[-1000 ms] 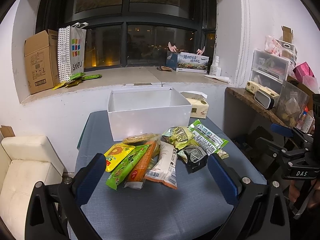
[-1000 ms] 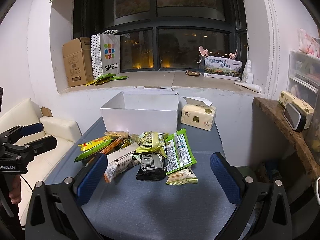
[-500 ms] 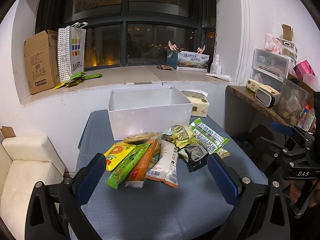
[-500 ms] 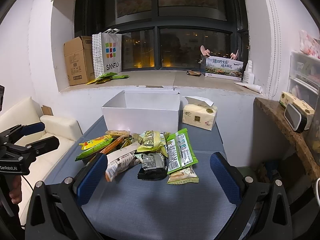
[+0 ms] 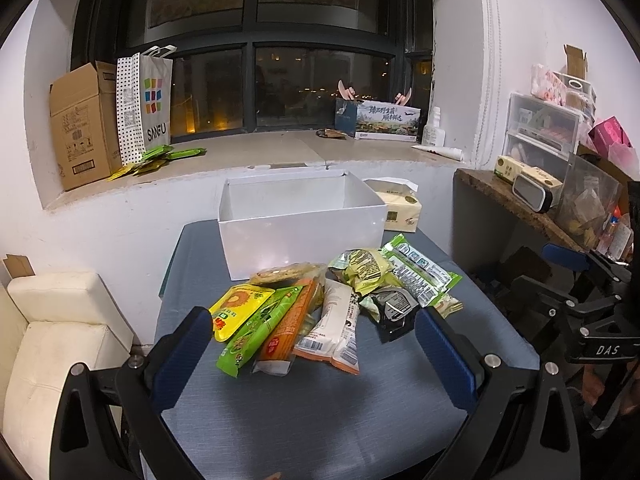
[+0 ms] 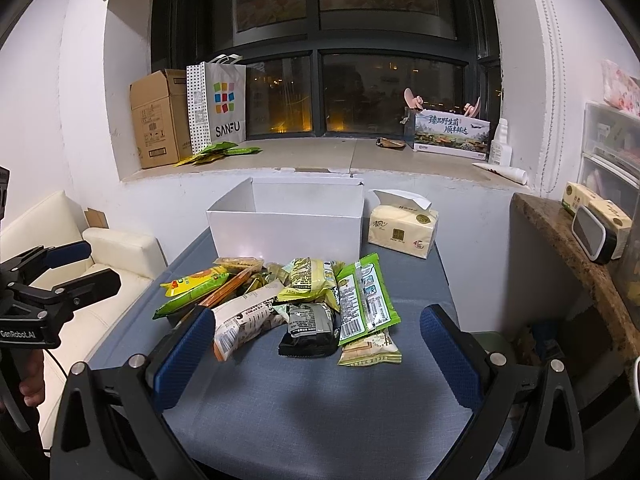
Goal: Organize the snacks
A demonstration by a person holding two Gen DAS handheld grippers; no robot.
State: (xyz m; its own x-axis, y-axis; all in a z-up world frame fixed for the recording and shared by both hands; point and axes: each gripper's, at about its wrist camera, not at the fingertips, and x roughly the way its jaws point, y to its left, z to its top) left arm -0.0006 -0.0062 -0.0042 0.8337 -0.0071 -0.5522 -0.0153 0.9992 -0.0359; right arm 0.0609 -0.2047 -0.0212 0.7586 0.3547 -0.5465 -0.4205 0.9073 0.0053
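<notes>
Crinkled foil snack packets (image 5: 336,304) heaped, rectangular white box (image 5: 300,232), grey woven tabletop (image 5: 320,412)

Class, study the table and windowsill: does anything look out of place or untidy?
Yes. The snack packets lie heaped and overlapping on the table, while the white box behind them looks empty. A few green sachets lie loose on the windowsill.

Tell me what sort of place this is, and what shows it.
Most likely a lived-in room at home, at night: a white cushioned sofa beside the blue-grey table, a dark window above a sill with a cardboard box and shopping bag, and household clutter in plastic drawers.
</notes>
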